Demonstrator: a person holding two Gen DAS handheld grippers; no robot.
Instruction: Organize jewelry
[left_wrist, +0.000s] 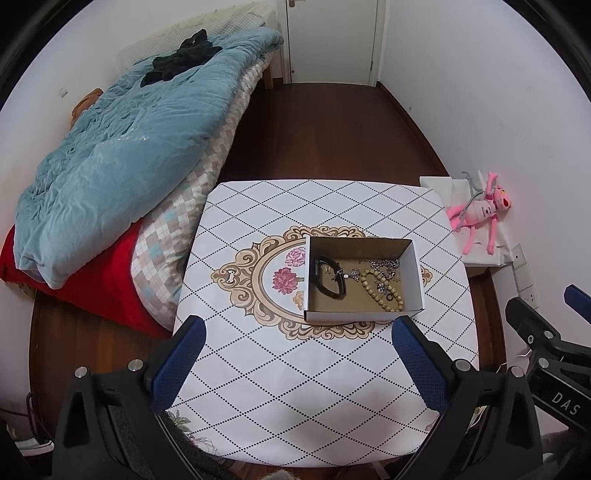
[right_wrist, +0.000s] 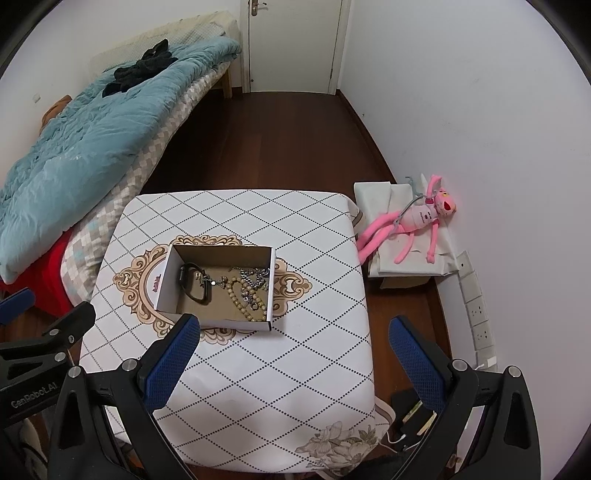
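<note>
While I hold both grippers back over near table edge, left gripper (left_wrist: 297, 328) jaws spread wide, empty; right gripper (right_wrist: 293, 328) same. Table (right_wrist: 258, 387) bare around box. Farther out, cardboard box (left_wrist: 364, 315) holds everything: black bracelet (left_wrist: 330, 277), wooden beads (left_wrist: 384, 293), silver chain (left_wrist: 386, 266). Looks nearly done, maybe only tidying left.

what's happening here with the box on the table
A person holds two grippers above the table. The left gripper and right gripper are both open and empty. The jewelry sits in the box: a black band, a bead strand and a silver chain. Nothing is gripped.
</note>
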